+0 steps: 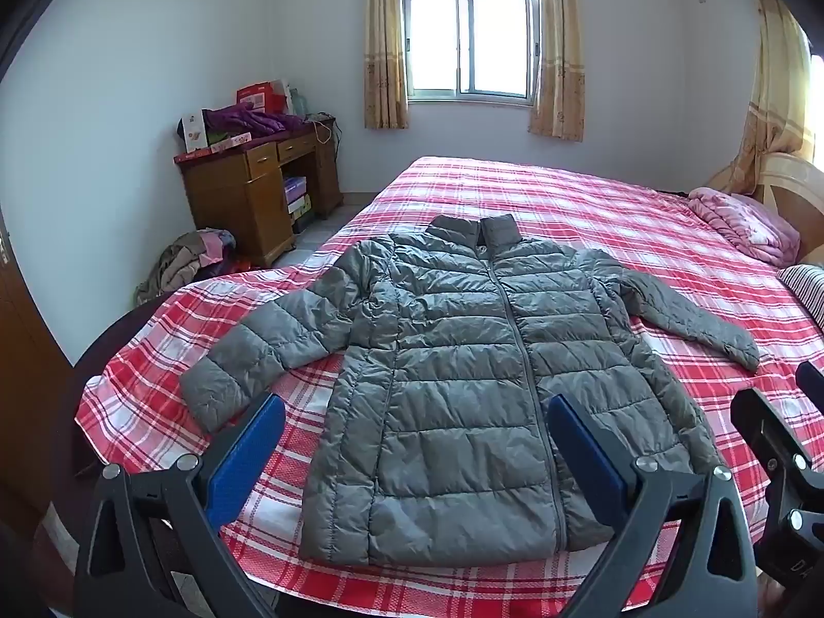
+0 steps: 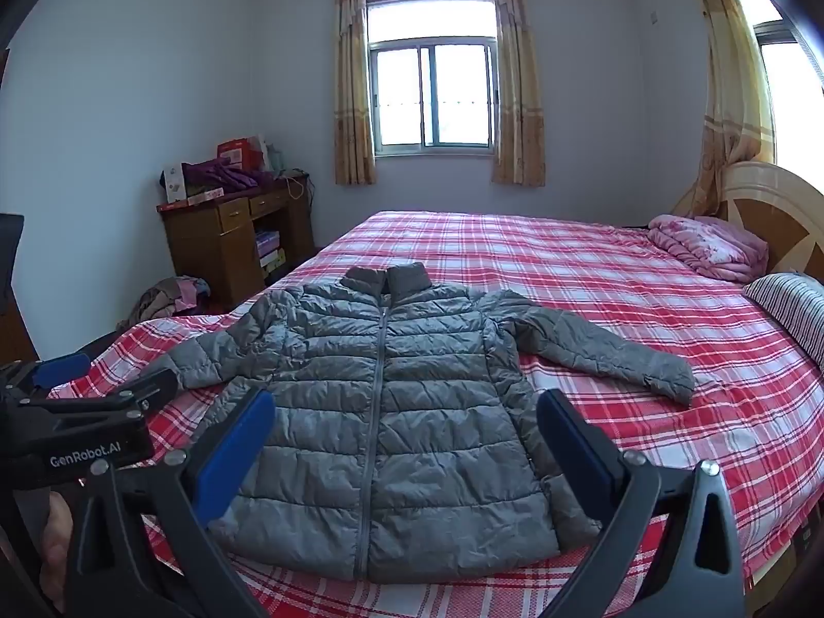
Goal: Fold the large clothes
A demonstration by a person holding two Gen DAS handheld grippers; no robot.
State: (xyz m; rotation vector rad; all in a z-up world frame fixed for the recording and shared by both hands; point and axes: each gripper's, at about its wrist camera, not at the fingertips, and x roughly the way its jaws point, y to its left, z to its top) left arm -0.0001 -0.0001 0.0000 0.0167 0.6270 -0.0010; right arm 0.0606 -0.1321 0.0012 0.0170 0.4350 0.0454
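Observation:
A grey quilted puffer jacket (image 1: 463, 360) lies flat and zipped on the red plaid bed (image 1: 592, 206), collar away from me, both sleeves spread out to the sides. It also shows in the right wrist view (image 2: 381, 401). My left gripper (image 1: 414, 407) is open and empty, held above the jacket's hem. My right gripper (image 2: 404, 401) is open and empty, also above the hem. The right gripper's body shows at the right edge of the left wrist view (image 1: 783, 443). The left gripper's body shows at the left edge of the right wrist view (image 2: 77, 412).
A folded pink quilt (image 2: 705, 247) and a striped pillow (image 2: 793, 309) lie at the bed's head on the right. A wooden desk (image 1: 257, 190) with boxes and clothes stands at the far left wall. A pile of clothes (image 1: 185, 262) lies on the floor beside it.

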